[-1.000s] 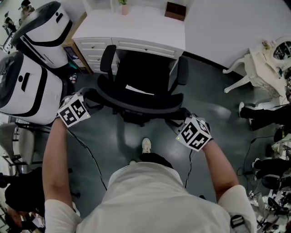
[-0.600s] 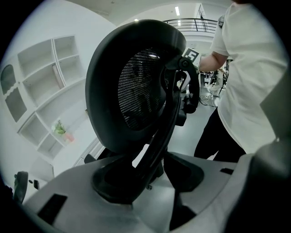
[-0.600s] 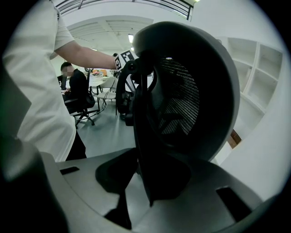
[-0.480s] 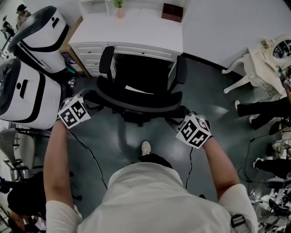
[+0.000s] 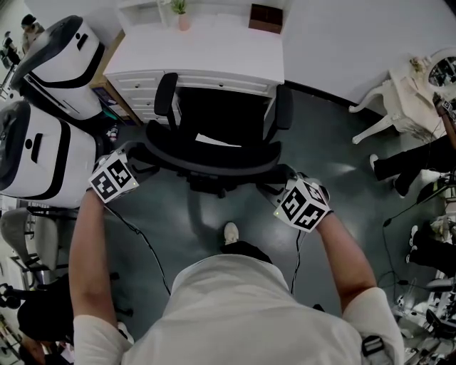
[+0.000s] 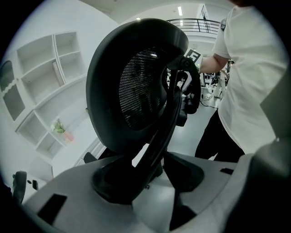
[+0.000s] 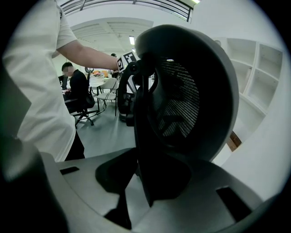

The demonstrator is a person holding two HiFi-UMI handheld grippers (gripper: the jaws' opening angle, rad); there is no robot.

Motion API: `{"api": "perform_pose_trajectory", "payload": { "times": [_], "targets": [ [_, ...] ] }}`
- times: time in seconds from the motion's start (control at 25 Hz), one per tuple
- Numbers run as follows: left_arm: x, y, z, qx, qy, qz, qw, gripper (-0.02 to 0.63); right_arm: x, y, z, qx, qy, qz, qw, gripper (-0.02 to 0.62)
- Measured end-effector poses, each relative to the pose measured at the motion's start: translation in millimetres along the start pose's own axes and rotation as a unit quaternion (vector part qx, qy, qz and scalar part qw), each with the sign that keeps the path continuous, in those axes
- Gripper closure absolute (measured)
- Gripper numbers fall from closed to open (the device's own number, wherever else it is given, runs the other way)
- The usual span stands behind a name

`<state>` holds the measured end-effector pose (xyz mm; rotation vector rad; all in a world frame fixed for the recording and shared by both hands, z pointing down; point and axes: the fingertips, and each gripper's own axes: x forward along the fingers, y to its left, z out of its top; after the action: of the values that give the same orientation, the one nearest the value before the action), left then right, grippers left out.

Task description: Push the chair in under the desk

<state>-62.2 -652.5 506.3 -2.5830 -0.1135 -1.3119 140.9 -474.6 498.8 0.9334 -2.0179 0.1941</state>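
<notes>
A black mesh-backed office chair (image 5: pixel 214 135) faces the white desk (image 5: pixel 199 53), its seat partly under the desk's front edge. My left gripper (image 5: pixel 137 154) is shut on the left rim of the backrest, my right gripper (image 5: pixel 276 177) on the right rim. In the left gripper view the curved backrest (image 6: pixel 136 82) fills the middle and its black rim runs down between the left gripper's (image 6: pixel 150 175) jaws. In the right gripper view the backrest (image 7: pixel 191 91) likewise stands between the right gripper's (image 7: pixel 150 179) jaws. A white paper (image 5: pixel 217 140) lies on the seat.
Two large white-and-black machines (image 5: pixel 43 107) stand close on the left. A white ornate table (image 5: pixel 406 96) and a seated person's legs (image 5: pixel 410 162) are at the right. Cables (image 5: pixel 146 249) trail over the grey floor. A plant pot (image 5: pixel 183 19) and a brown box (image 5: pixel 265 18) stand on the desk.
Both grippers and the chair have moved a little toward the desk. The grip on the backrest looks unchanged.
</notes>
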Motion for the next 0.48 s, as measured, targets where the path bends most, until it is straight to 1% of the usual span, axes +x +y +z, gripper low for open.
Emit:
{"api": "perform_pose_trajectory", "payload": {
  "times": [0.32,0.48],
  "targets": [
    [0.7,8.7,-2.4,0.0,0.004,-0.008,1.0,0.387,3.2,-2.4,4.2,0.001,-0.006,0.007,1.0,0.494],
    [1.3,8.1,-1.8,0.002,0.003,-0.007,1.0,0.387,2.6,-2.4,3.2,-0.001,-0.009,0.002,1.0,0.494]
  ]
}}
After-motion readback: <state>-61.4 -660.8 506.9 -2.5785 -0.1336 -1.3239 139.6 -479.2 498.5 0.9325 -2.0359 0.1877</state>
